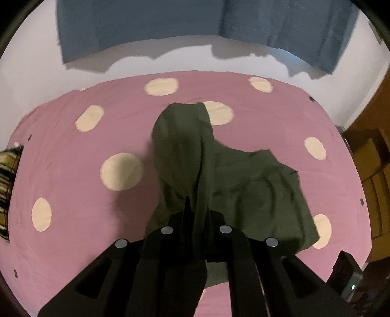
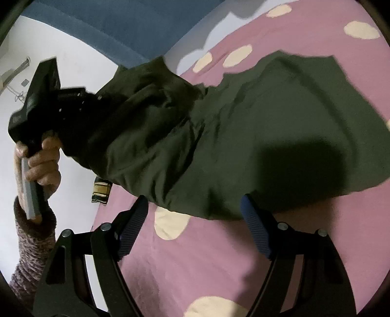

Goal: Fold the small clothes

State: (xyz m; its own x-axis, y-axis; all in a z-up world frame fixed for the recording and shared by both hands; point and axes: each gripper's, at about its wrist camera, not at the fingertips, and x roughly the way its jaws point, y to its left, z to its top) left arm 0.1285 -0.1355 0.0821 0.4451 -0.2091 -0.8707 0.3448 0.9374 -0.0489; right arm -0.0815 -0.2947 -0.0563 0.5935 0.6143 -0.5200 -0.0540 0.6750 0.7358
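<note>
Pink bedsheet (image 1: 73,156) with cream polka dots covers the bed; white wall behind, blue cloth (image 1: 170,22) hanging along it above the bed's far edge. Brown wooden furniture (image 1: 370,156) past the bed's right edge, striped fabric (image 1: 7,175) at the left edge.

Dark green garment (image 1: 243,185) lies mid-bed, one part raised in a peak. Left claw (image 1: 197,212) is clenched on a fold of that garment, the cloth running up between its black fingers and draping down and away to the right onto the sheet.

Right wrist view only: right claw (image 2: 195,207) spread wide, blue ribbed pads (image 2: 253,224) apart, nothing between them, hovering over the sheet at the garment's (image 2: 268,126) near hem. One fingertip just overlaps that hem; contact not clear. Same view shows the left gripper body from outside, held by the person's left hand (image 2: 41,161) in a fuzzy patterned sleeve (image 2: 31,248), the lifted garment bunched over its front and hiding its fingers. Claw's shadow falls dark on the green cloth. Striped fabric (image 2: 101,190) shows under the lifted cloth.
</note>
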